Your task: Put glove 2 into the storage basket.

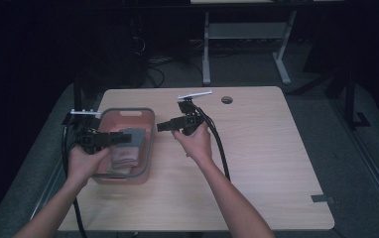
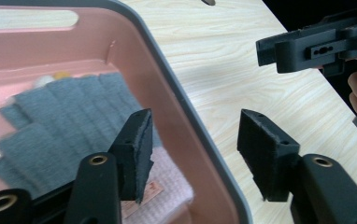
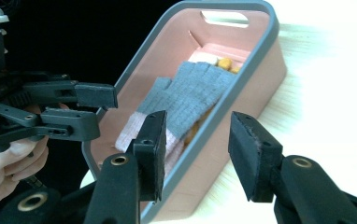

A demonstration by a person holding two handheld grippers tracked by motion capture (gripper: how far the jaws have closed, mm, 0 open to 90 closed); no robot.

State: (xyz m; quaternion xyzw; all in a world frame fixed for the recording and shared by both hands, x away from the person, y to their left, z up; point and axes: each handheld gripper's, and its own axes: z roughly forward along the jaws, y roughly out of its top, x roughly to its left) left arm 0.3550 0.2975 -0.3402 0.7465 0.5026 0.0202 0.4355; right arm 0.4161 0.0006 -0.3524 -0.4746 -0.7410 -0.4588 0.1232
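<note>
Both the left gripper [image 1: 123,137] and the right gripper [image 1: 163,126] stand spread and empty beside the pink basket [image 1: 150,148], probably because the grey cloth [image 1: 134,139] already lies inside it.

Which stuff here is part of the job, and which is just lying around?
Part of the job:
- pink plastic basket with grey rim
- grey knitted cloth inside it
- pink cloth underneath
- left gripper, open
- right gripper, open

Just lying around:
- light wooden table
- white-legged desk behind

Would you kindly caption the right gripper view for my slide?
Right gripper, jaws open, faces a pink bin holding a grey cloth.
</note>
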